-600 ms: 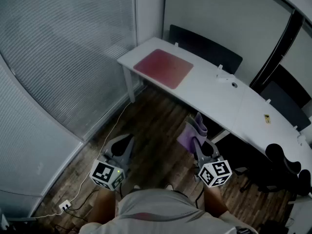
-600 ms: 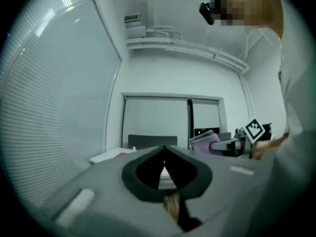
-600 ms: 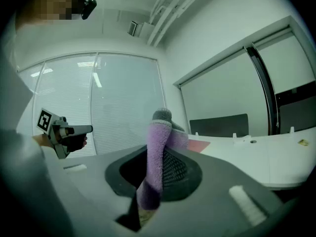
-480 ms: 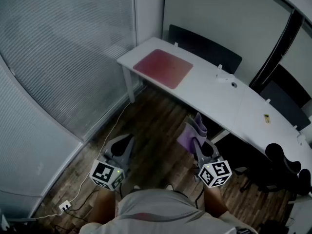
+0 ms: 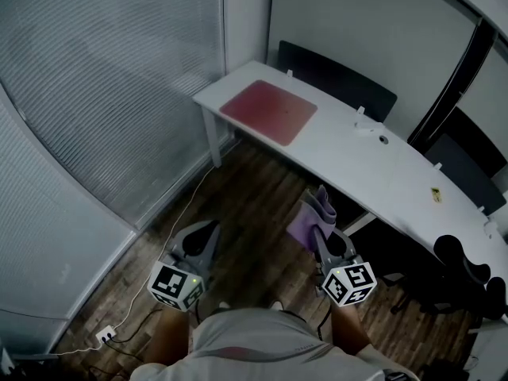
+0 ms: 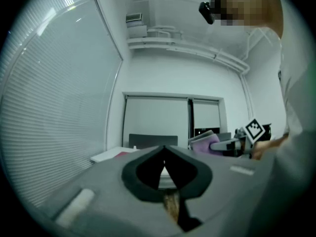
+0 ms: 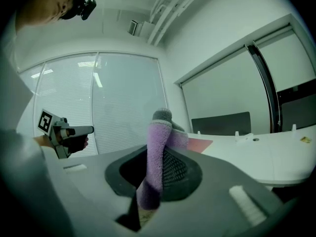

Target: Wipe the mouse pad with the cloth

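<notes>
Left gripper [image 5: 205,232]: held low over the wooden floor [image 5: 254,189], near the person's body; jaws closed tip to tip, nothing between them.

Right gripper [image 5: 320,232]: held at the same level, to the right of the left gripper and well apart from it; jaws clamped on the purple cloth [image 5: 311,215], which stands up out of the jaws with its top folded over.

Mouse pad [image 5: 268,111]: red, lying flat at the far left end of the white desk [image 5: 357,165], well apart from both grippers; a dark chair [image 5: 333,74] stands behind the desk; window blinds [image 5: 95,70] fill the left side.
</notes>
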The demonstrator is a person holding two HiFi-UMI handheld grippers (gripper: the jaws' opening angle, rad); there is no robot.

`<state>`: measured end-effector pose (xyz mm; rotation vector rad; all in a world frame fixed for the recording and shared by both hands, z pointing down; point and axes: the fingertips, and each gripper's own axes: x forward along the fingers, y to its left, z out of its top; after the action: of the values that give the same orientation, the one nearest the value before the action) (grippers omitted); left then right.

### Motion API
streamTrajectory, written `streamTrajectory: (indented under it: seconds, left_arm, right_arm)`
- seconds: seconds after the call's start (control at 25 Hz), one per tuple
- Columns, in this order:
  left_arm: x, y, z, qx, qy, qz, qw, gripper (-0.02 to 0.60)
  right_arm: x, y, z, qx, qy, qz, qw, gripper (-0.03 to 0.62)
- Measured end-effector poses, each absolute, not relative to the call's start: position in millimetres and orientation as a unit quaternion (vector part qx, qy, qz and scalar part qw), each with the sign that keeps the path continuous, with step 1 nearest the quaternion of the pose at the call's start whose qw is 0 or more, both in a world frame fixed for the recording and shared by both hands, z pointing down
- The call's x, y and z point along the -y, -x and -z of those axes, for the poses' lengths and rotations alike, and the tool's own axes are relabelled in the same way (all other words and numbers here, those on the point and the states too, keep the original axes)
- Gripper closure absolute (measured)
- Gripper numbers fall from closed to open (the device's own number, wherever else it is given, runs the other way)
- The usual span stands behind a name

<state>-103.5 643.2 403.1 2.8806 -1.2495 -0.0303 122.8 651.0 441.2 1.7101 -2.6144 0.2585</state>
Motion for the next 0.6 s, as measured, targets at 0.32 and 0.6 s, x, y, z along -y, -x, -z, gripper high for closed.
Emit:
streamTrajectory:
  seconds: [0.32,0.6]
  left_arm:
    - [-639.0,138.4,-413.1,0.398,-0.917,0.01,0.011,0.58]
    - [-630.3,209.4,-429.8,0.41,-0.912,0.007,0.019,0.58]
  right_arm:
    - [-640.3,-87.1,-449.1,0.834,-0.542,-0.102,0.008,0.543]
    - [-622.4,-21.7,-462.5,0.836,-0.537,-0.107,0.024,0.543]
